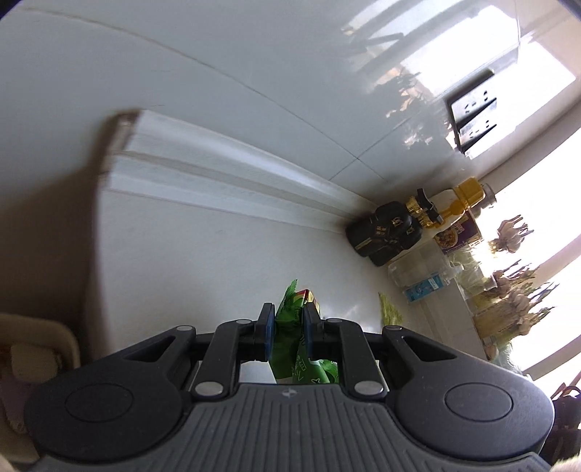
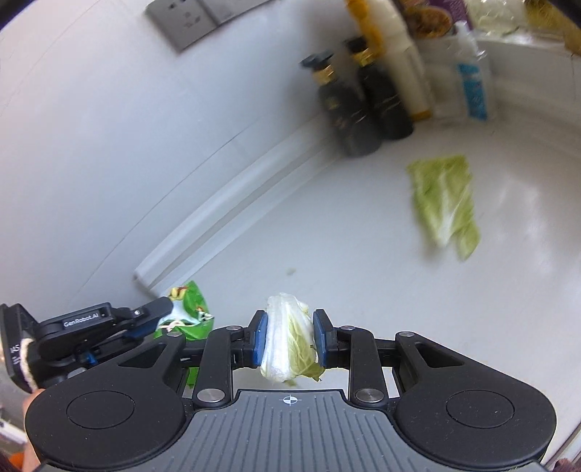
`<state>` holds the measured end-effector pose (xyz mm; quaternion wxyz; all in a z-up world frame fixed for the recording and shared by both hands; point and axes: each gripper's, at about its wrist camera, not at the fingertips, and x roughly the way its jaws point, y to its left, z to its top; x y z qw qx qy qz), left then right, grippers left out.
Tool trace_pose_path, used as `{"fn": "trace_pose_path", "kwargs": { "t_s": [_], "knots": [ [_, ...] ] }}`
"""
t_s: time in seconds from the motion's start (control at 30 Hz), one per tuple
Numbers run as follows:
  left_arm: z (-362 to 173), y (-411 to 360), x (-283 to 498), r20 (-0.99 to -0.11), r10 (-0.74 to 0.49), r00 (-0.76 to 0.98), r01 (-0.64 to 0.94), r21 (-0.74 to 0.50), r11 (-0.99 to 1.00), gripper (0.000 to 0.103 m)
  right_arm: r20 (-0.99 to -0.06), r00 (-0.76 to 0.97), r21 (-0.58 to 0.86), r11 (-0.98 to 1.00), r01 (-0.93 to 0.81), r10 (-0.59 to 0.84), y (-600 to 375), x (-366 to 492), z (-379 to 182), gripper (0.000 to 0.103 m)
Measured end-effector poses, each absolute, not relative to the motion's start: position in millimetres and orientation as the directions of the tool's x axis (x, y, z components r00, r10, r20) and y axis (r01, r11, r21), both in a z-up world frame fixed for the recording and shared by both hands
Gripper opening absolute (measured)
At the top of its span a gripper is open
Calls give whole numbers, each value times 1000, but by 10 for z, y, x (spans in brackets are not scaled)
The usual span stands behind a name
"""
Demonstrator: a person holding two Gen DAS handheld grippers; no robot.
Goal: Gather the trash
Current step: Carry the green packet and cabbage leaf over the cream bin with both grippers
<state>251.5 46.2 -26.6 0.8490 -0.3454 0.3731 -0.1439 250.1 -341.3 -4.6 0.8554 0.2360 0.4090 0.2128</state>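
My left gripper (image 1: pixel 287 325) is shut on a crumpled green snack wrapper (image 1: pixel 290 312) with red and yellow print, held above the white counter (image 1: pixel 218 261). In the right wrist view the same left gripper (image 2: pixel 159 308) appears at the lower left, with the green wrapper (image 2: pixel 190 305) sticking out of it. My right gripper (image 2: pixel 288 336) is shut on a pale cabbage leaf piece (image 2: pixel 287 337), squeezed between the blue pads. Another flat cabbage leaf (image 2: pixel 445 203) lies on the counter (image 2: pixel 326 232) ahead to the right; its edge (image 1: pixel 390 312) shows in the left wrist view.
Dark pump bottles (image 2: pixel 345 109), a cream bottle (image 2: pixel 403 72) and a clear blue-labelled bottle (image 2: pixel 472 87) crowd the corner by the wall. A grey wall socket (image 2: pixel 185 21) sits upper left. The dark bottles (image 1: pixel 388 232) and dried plants (image 1: pixel 508 290) line the window side.
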Motion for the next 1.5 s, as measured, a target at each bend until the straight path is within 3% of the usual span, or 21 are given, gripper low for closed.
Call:
{"fn": "trace_pose_path", "kwargs": {
  "t_s": [0.6, 0.87, 1.13, 1.5],
  "knots": [
    [-606, 1292, 1729, -462, -537, 706, -100, -815, 571, 14, -547, 462, 670, 696, -260, 698, -2561, 1865, 12, 26],
    [-923, 1688, 1416, -430, -496, 755, -167, -856, 489, 14, -529, 386, 707, 644, -292, 756, -2085, 1806, -97, 26],
    [-1350, 2036, 1121, -507, -302, 808, -315, -803, 505, 14, -580, 322, 680, 662, -315, 748, -1497, 1792, -222, 26],
    [-1839, 2080, 1180, -651, -151, 744, -471, -671, 573, 14, -690, 251, 594, 729, -341, 679, -636, 1764, -534, 26]
  ]
}}
